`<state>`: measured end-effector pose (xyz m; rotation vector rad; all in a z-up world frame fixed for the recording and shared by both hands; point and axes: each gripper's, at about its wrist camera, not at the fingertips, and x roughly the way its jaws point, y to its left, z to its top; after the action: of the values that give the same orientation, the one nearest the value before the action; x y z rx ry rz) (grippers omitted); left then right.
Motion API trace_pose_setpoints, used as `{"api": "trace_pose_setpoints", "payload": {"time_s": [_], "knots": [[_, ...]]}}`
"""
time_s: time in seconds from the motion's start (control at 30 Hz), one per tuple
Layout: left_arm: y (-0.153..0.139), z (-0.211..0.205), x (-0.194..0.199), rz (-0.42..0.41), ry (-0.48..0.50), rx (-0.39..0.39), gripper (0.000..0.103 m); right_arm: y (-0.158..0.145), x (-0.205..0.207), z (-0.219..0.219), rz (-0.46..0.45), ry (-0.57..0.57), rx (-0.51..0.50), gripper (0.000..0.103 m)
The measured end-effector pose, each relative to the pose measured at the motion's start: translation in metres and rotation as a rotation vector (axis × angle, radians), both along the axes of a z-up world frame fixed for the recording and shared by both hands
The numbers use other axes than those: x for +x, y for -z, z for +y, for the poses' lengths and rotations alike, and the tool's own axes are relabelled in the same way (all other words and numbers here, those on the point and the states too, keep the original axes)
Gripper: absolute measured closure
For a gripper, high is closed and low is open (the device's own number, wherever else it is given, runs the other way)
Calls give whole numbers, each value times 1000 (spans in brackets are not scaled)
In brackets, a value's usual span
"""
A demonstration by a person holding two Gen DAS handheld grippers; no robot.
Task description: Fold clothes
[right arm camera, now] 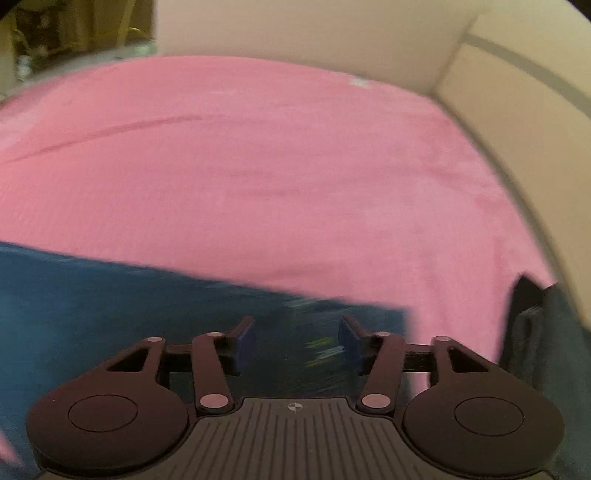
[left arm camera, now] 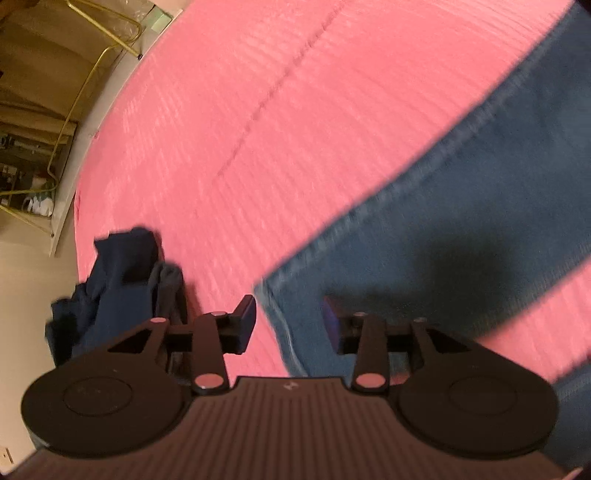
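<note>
A: What is the left gripper (left arm camera: 290, 319) doing?

B: Its jaws are standing spread and released, gripping nothing; the blue jeans (left arm camera: 461, 221) are lying under and between them, with the hemmed corner of the denim sitting just ahead of the left finger and a seam running back toward the gripper body.

A: And beyond those jaws?

B: The denim is stretching away to the right and forward as a long band across the pink bedspread (left arm camera: 258, 129); out to the left of the jaws, apart from the jeans, a crumpled pile of dark navy clothes (left arm camera: 114, 291) is sitting at the bedspread's edge; farther still on that side, a thin yellow metal frame (left arm camera: 79, 99) is standing on the floor beside the bed.

A: Is the right gripper (right arm camera: 295, 345) holding anything?

B: No; its jaws are also hanging wide and unclenched; the jeans (right arm camera: 110, 314) are lying directly beneath the gap, blurred, and spreading out to the left of the fingers; the cloth's corner is ending just right of the right finger.

A: What is showing past that?

B: The pink bedspread (right arm camera: 277, 166) is running forward from the jaws, with a faint crease crossing it on the left; off to the right of the jaws, some dark garment (right arm camera: 532, 325) is lying at the bed's edge; beyond everything, a pale wall (right arm camera: 314, 29) is closing the view.
</note>
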<state>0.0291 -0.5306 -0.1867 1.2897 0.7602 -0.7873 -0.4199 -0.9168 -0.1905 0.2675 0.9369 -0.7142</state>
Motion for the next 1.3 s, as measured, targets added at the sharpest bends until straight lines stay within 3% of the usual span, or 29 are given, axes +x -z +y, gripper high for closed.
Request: {"api": "trace_pose_setpoints", "payload": {"time_s": [0.13,0.27,0.43,0.5,0.57,0.63,0.67,0.7,0.73,0.87,0.97,1.03,1.07,1.17,1.3], "knots": [[10,49,-27,75,49,45,64,-1,30,86,-56,-81,129,19],[28,89,-52,197,90,65,63,1,56,177,-52,-137,236,19],[46,145,-46,336,-11,23,40,17,72,277,17,-125,321,19],[56,168,-33,395,-88,-19,40,27,76,304,54,-70,349,19],[65,186,-19,465,-178,-88,44,31,70,323,73,-8,361,19],[61,196,-15,501,-213,-136,65,31,66,338,86,48,367,19],[57,201,-14,515,-225,-158,65,30,65,346,92,71,370,19],[53,205,-12,530,-236,-180,74,29,61,354,102,84,372,19],[50,210,-11,544,-247,-201,88,27,58,362,110,95,371,19],[35,228,-6,601,-293,-289,89,14,52,375,114,87,331,19],[19,255,-3,578,-348,-291,90,14,47,377,116,102,326,4],[26,266,-5,584,-384,-238,92,18,43,376,118,121,334,4],[37,269,-5,569,-409,-185,101,20,39,375,120,138,342,4],[53,277,-6,465,-431,-99,103,26,23,372,119,197,367,4],[34,283,-18,411,-332,-151,94,32,-5,362,101,285,394,4]]}}
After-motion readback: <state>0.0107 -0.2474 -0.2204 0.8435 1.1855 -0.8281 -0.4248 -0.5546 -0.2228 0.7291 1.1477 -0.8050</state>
